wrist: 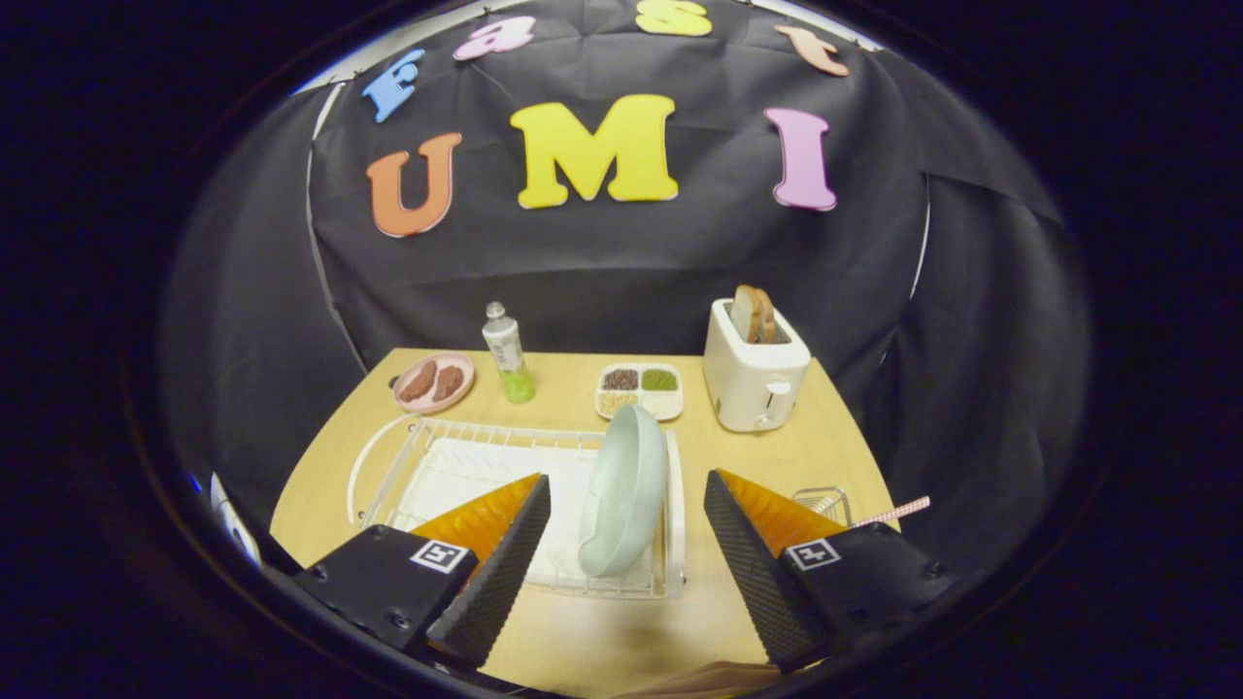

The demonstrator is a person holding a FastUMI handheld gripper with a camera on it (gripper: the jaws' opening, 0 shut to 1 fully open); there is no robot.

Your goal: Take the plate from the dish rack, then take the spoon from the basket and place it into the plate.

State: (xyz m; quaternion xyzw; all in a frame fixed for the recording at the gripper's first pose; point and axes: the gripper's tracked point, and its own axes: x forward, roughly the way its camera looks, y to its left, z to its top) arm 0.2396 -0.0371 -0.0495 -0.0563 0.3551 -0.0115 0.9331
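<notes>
A pale green plate (623, 490) stands on edge at the right end of the white wire dish rack (437, 466) on the wooden table. My gripper (626, 485) is open, its two black-padded fingers (505, 563) spread wide, with the plate in the gap between the tips and untouched. To the right, behind the right finger, a small wire basket (823, 503) holds a spoon with a pink patterned handle (893, 512) that sticks out to the right.
At the table's back stand a pink plate with brown food (434, 381), a clear bottle with green liquid (507, 354), a white divided tray of grains (639, 389) and a white toaster with bread (755, 364). Bare table lies right of the rack.
</notes>
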